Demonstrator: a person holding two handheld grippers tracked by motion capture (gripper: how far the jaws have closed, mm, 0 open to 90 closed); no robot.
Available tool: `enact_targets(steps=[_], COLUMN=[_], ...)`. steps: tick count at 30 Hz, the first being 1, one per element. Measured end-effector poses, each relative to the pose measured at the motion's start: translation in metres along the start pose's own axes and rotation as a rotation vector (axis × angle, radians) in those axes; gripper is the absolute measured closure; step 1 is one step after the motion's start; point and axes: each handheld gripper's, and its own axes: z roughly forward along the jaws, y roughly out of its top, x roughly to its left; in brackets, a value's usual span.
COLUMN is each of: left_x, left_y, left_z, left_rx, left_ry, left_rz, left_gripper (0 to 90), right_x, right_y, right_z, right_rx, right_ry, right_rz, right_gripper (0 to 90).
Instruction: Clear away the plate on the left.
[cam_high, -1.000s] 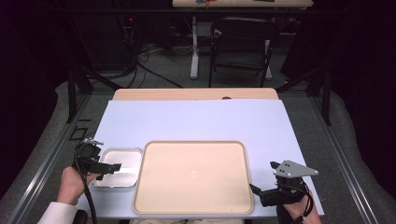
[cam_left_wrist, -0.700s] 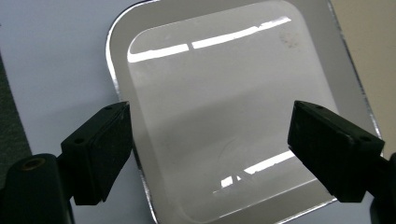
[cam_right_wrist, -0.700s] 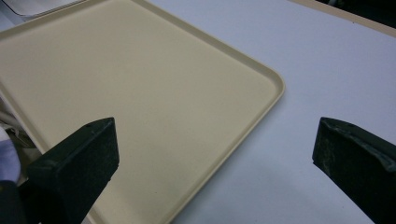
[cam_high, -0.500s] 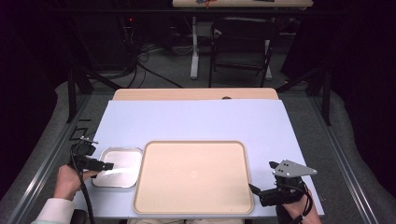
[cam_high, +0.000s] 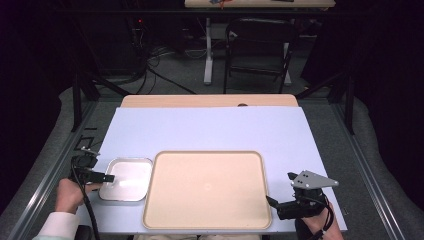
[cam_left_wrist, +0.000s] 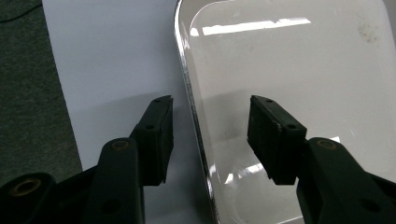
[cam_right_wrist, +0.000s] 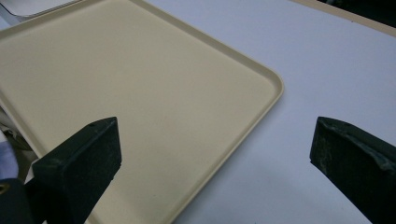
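1. A small shiny metal rectangular pan (cam_high: 126, 179) with rounded corners is seen lying flat on the pale blue sheet (cam_high: 210, 130) that covers the bench, at the near left of the high view.
2. The pan's left rim is straddled by the left tool (cam_high: 102, 177): in the left gripper view (cam_left_wrist: 210, 130) one black jaw is placed outside the rim over the blue sheet and the other inside, over the pan's floor.
3. The jaws of the left tool have just been closing with the rim between them; a gap is seen on each side of the rim, so the pads are not yet pressed on it.
4. Just beside the pan's right edge, a large beige plastic rectangular tray (cam_high: 207, 187) is laid on the same sheet.
5. The right tool (cam_high: 272, 204) is held near the tray's near right corner, well apart from the pan.
6. In the right gripper view (cam_right_wrist: 215, 154) its jaws are spread wide, with the tray's corner (cam_right_wrist: 140, 93) and blue sheet seen between them and nothing gripped.
7. A strip of light wooden bench top (cam_high: 210, 101) is exposed beyond the sheet's far edge.
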Motion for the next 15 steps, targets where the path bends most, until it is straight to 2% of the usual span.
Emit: enact_targets(steps=[8,15], left_x=[0.0023,0.0057], left_y=[0.0017,0.0026], left_z=[0.0025,0.0019], left_rx=[-0.003,0.005], left_ry=[0.003,0.01], left_rz=[0.004,-0.003], left_gripper=[58.4,68.3], right_x=[0.0013,0.0007], right_y=[-0.0006,-0.002], right_z=[-0.0016,-0.0021], right_rx=[0.004,0.012], right_ry=[-0.011,-0.012], right_rz=[0.005,0.006], right_gripper=[1.8,2.3])
